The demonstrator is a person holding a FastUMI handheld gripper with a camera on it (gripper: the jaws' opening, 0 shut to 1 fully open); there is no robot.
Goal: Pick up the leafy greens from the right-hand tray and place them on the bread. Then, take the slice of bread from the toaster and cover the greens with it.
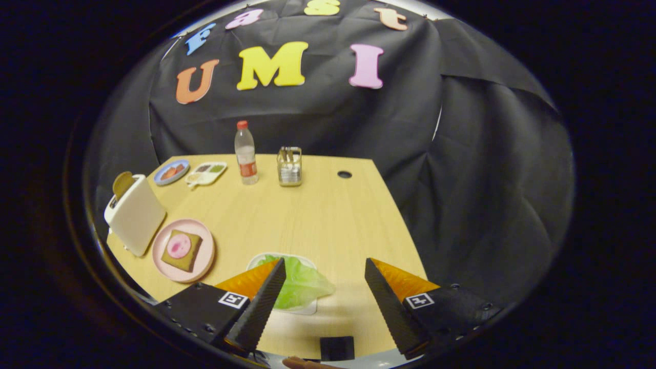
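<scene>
The leafy greens [300,284] lie on a white tray [307,309] just ahead of my left finger, partly hidden behind it. My gripper [324,266] hangs open above the wooden table [318,215], nothing between its fingers. Left of the greens stands a pink plate [202,271] holding a brown bread slice [192,253] topped with a round pink slice of meat [179,246]. Beyond the plate stands a white toaster [136,215] with a second bread slice [122,184] sticking up out of its slot.
At the table's far side stand a water bottle [245,154] with a red cap, a clear utensil holder [289,166], a blue plate [171,171] with food and a white divided tray [206,173]. A dark hole [344,174] marks the tabletop. A small black block [336,347] sits at the near edge.
</scene>
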